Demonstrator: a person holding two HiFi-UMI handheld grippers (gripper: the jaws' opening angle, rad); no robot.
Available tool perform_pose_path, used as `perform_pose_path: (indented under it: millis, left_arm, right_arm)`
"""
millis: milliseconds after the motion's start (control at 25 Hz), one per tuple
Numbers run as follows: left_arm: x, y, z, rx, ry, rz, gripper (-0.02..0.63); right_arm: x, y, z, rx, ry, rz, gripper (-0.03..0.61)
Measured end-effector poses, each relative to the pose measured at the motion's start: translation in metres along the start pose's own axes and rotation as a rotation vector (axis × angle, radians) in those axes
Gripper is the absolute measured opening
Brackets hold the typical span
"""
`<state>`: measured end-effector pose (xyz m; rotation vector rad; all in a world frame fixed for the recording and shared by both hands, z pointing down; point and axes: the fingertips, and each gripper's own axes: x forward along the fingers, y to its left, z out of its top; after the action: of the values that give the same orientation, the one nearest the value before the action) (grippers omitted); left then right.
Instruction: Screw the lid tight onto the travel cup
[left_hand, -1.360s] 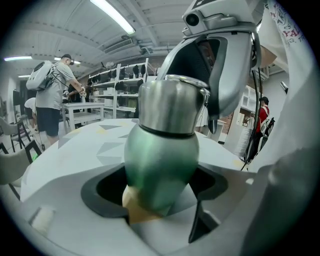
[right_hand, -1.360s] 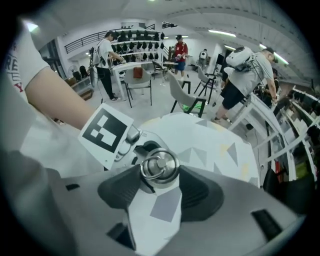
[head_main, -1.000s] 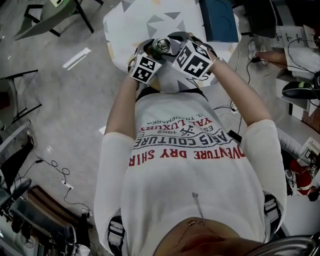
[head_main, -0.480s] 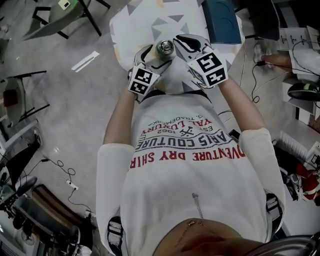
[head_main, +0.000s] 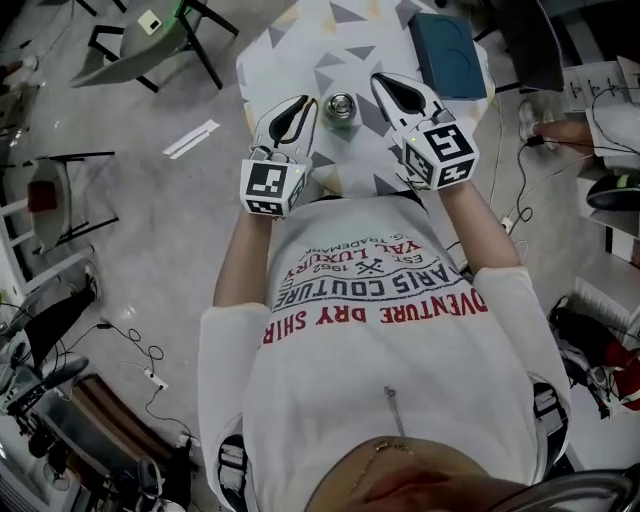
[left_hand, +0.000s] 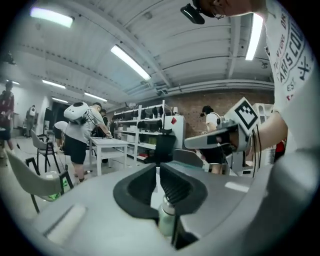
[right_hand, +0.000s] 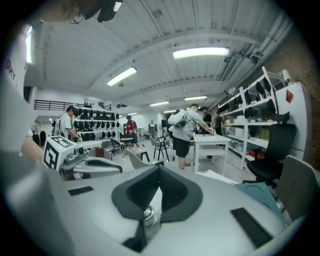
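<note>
Cup (head_main: 343, 118) set upright near the middle of the bench (head_main: 290, 60), a little toward its near edge, apart from both claws and between them. Left claw (head_main: 303, 103) clenched on nothing, having just been closing; right claw (head_main: 382, 82) pinched tight as well, likewise empty. Two likely ways to go wrong from here, as a judgement: leaving the lid (head_main: 341, 103) only part-turned, hence a leak once tipped; or toppling the narrow cup with a careless sweep of either claw, given no steadying grip and so little room on each side. Cannot tell from above whether seated square on the threads or cocked: only a round shiny top on show. Appears in both claw views as a mere sliver low behind the closed claw. Far right corner of the bench covered by a dark blue box (head_main: 447, 40); near edge hidden behind the person's shirt (head_main: 380, 330).
</note>
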<state>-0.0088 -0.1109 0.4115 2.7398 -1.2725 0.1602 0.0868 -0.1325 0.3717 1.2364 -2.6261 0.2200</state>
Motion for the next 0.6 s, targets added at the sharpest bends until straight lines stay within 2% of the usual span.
perform_pose_path:
  millis: [40,80,320,440,600]
  left_arm:
    - [-0.001,0.003,0.013,0.007,-0.019,0.019,0.018]
    - [-0.003,0.005,0.026,0.016,-0.039,0.031,0.012]
    - [-0.014,0.010,0.098,0.081,-0.162,0.051,0.011]
    - [-0.018,0.010,0.119,0.121,-0.176,0.062,0.012]
    - [-0.019,0.017,0.131,0.089,-0.183,0.080,0.012]
  right_arm:
    - [-0.002,-0.001,0.006,-0.007,-0.020,-0.006,0.011]
    - [-0.005,-0.001,0.012,-0.015,-0.040,-0.012,0.011]
    - [-0.016,-0.003,0.047,-0.075,-0.133,-0.037,0.009]
    - [-0.022,-0.003,0.060,-0.086,-0.163,-0.041,0.009]
    - [-0.027,-0.002,0.067,-0.128,-0.174,-0.043,0.009]
